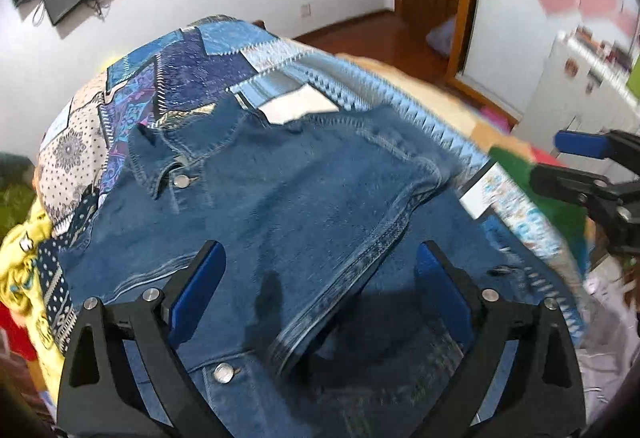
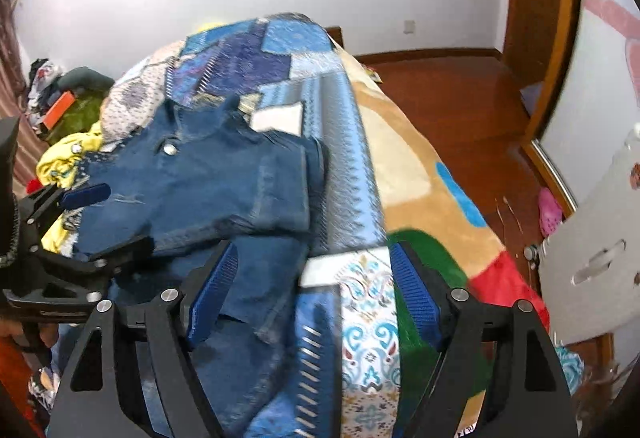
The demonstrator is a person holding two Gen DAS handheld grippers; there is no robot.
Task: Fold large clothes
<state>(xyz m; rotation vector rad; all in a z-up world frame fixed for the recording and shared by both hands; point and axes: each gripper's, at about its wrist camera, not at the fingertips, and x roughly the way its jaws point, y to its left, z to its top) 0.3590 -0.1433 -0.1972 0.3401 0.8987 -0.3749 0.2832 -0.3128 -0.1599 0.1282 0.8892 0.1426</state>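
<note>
Two black two-finger grippers with blue ribbed pads work above a blue denim jacket [image 1: 280,205] with metal snap buttons, which lies front-up on a blue patchwork-print bedspread [image 1: 192,69] covering a bed. One sleeve [image 1: 360,238] is laid across the jacket's body, cuff toward the camera. Denim of this kind is judged heavy, fairly stiff and non-slippery; it should hold a crease, and is best gripped at seamed edges such as the hem, the cuff or the shoulder line. Left gripper [image 1: 320,278]: jaws wide apart, nothing between them, poised over the sleeve cuff and lower front. Right gripper [image 2: 312,286]: jaws likewise wide apart and empty, straddling the jacket's right edge and the bedspread beside it. Motion blur leaves contact with the cloth uncertain.
</note>
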